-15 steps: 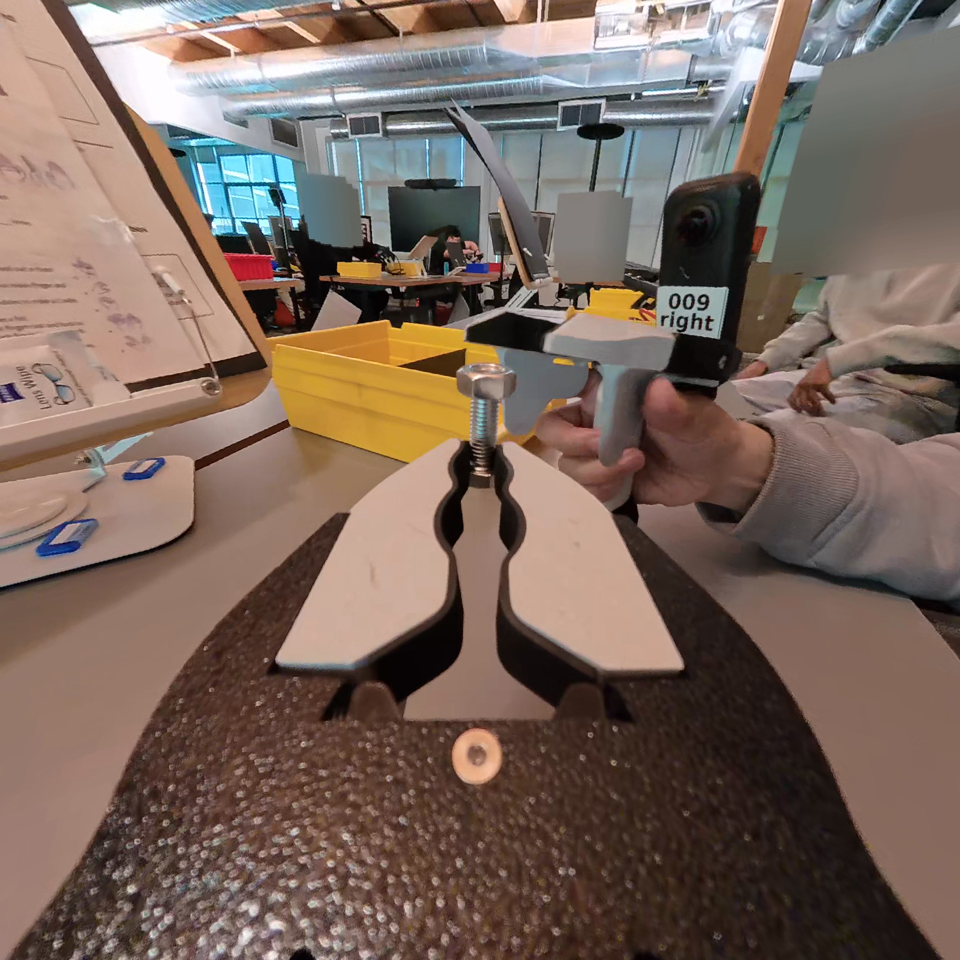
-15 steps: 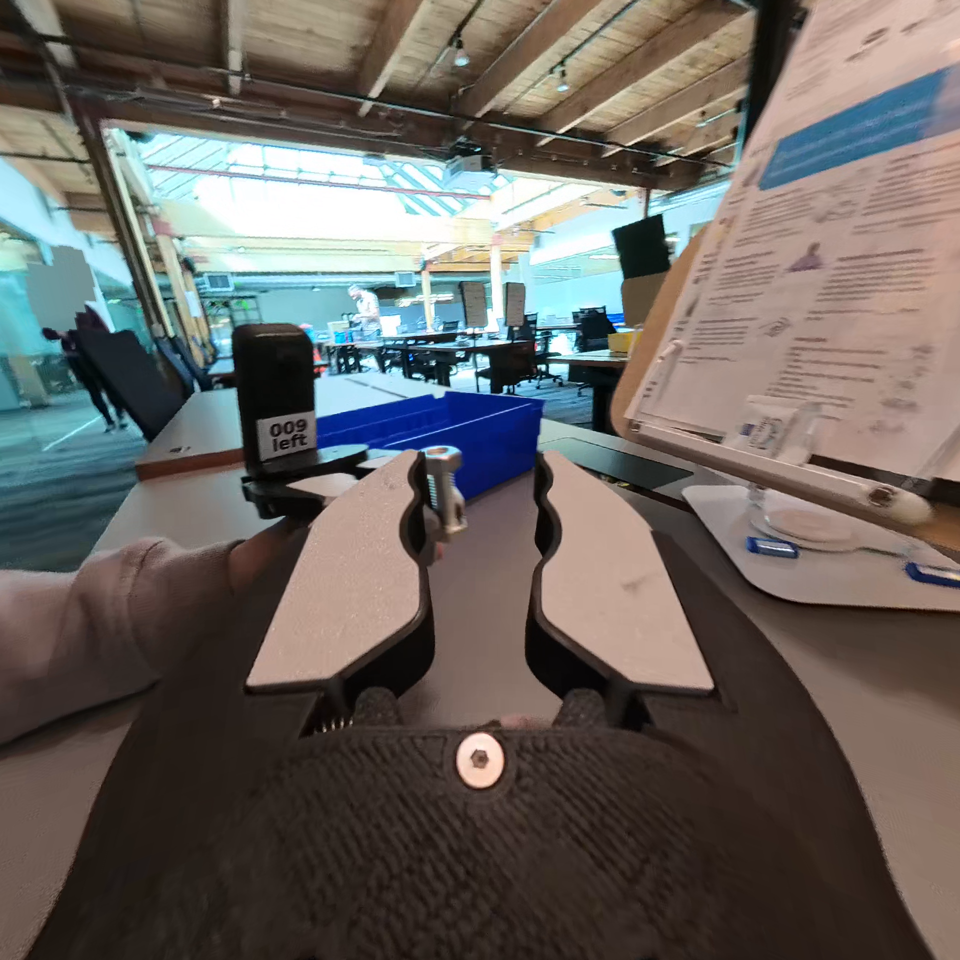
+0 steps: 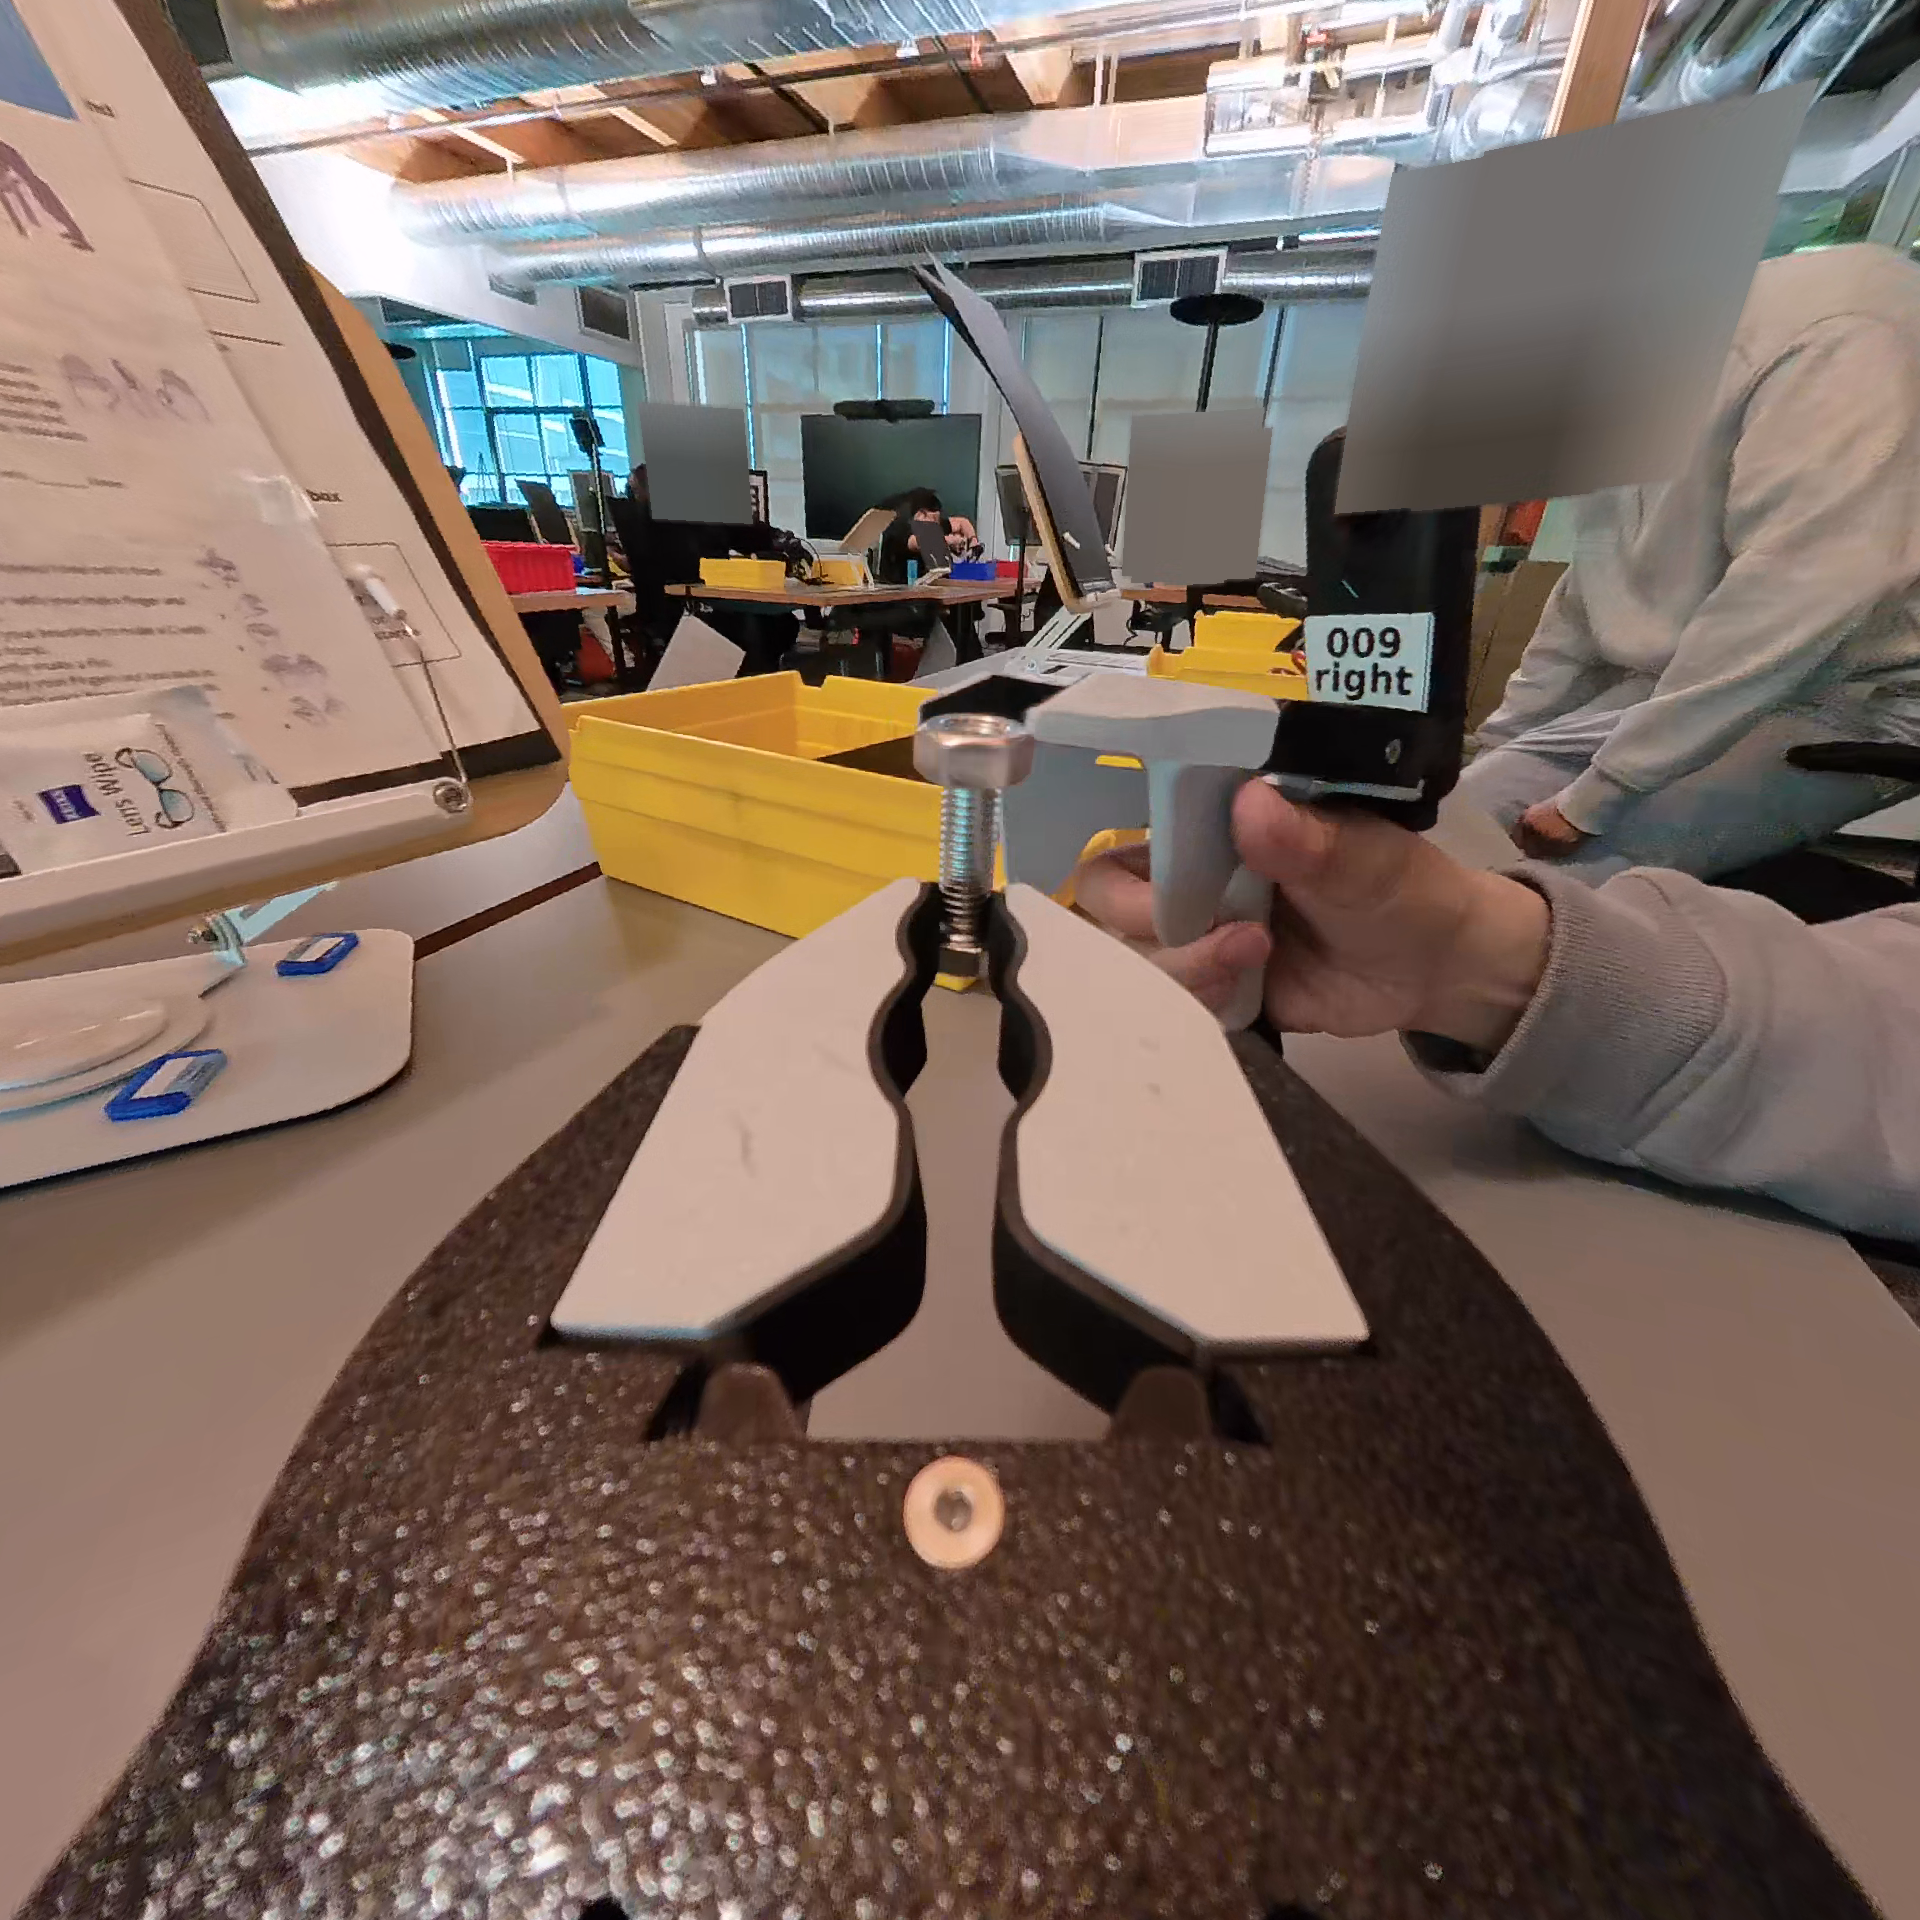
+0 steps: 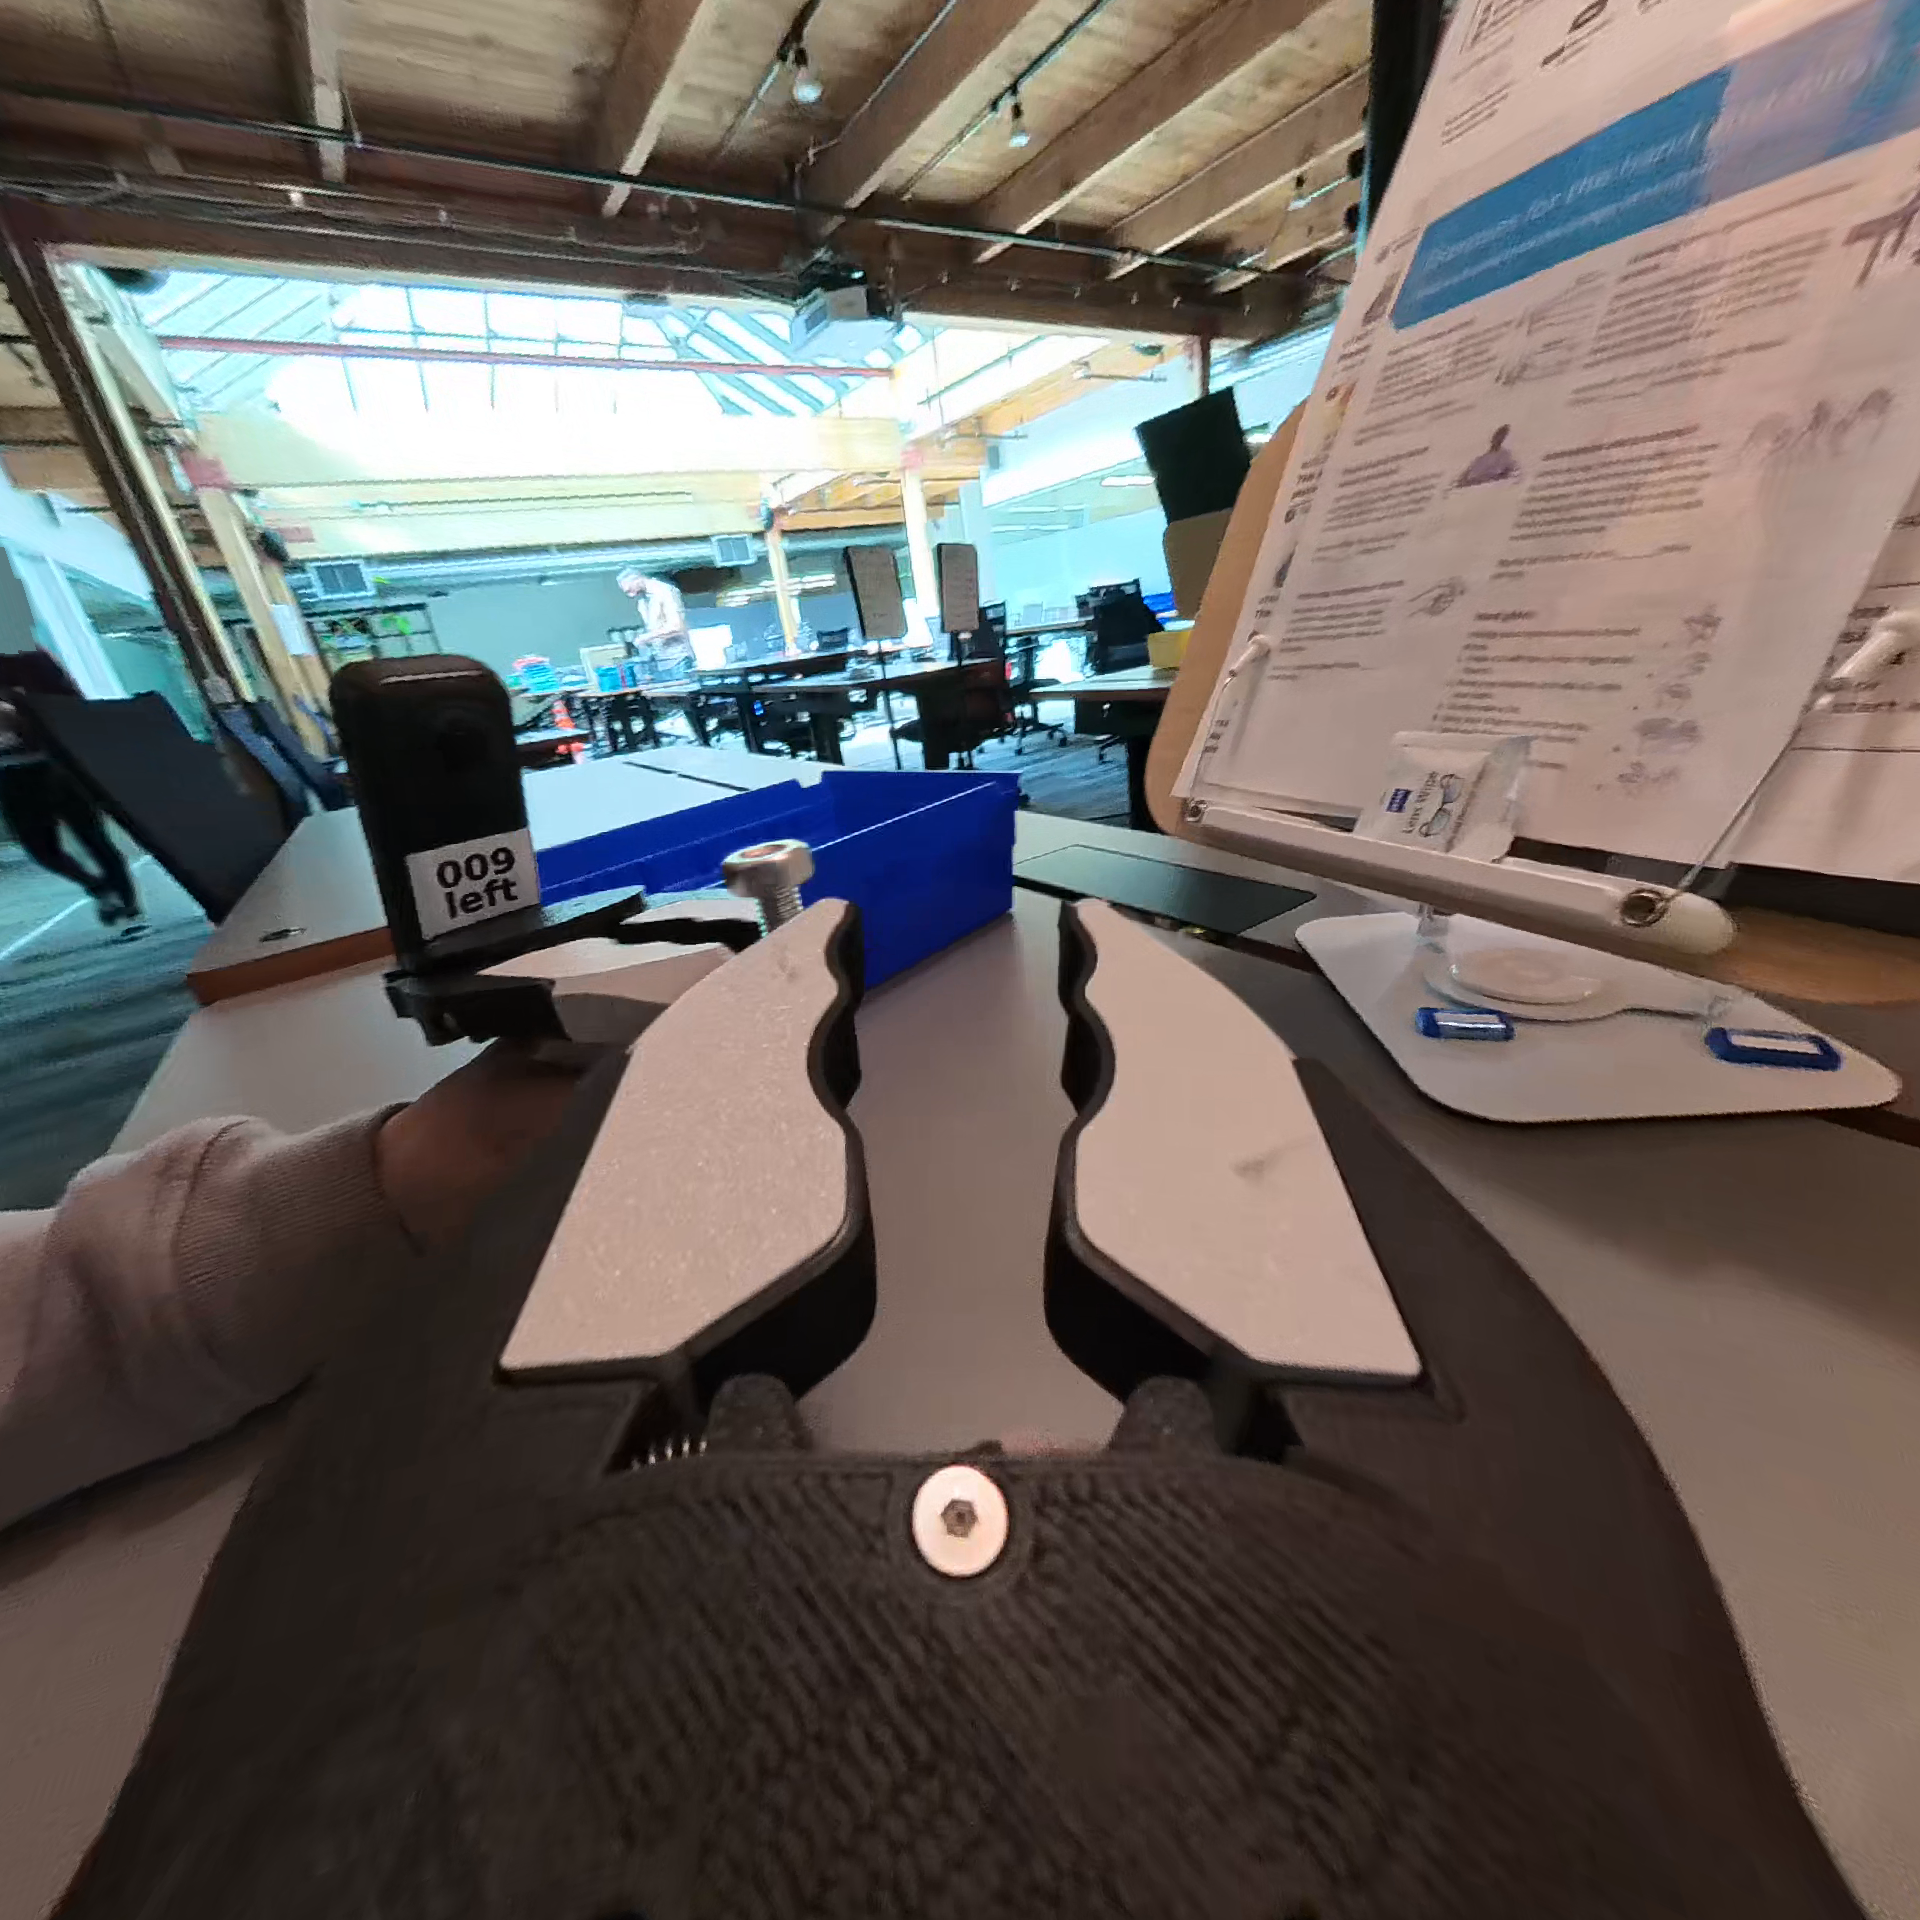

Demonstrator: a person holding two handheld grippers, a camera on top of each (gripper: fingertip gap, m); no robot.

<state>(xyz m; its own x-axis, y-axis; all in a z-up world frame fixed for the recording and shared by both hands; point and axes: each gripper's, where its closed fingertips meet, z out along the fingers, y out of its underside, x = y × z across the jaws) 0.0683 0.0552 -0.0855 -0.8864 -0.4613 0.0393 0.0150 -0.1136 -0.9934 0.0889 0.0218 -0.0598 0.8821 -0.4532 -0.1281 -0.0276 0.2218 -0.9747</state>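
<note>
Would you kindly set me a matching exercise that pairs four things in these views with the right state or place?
Things:
1. bolt
2. right hand-held gripper
3. yellow bin
4. blue bin

States or places:
A. fingers apart, nothing between them
B. on the table beyond the right hand-held gripper's fingertips
C. upright, clamped at its lower end by the left hand-held gripper
D. on the table behind the bolt

Pairs: 1-C, 2-A, 3-D, 4-B

A yellow bin (image 3: 727, 790) sits far back on the grey table (image 3: 312, 1299). A blue bin (image 4: 894, 862) sits near another edge. A paper stand (image 4: 1558, 582) has a white base (image 4: 1621, 1070).
</note>
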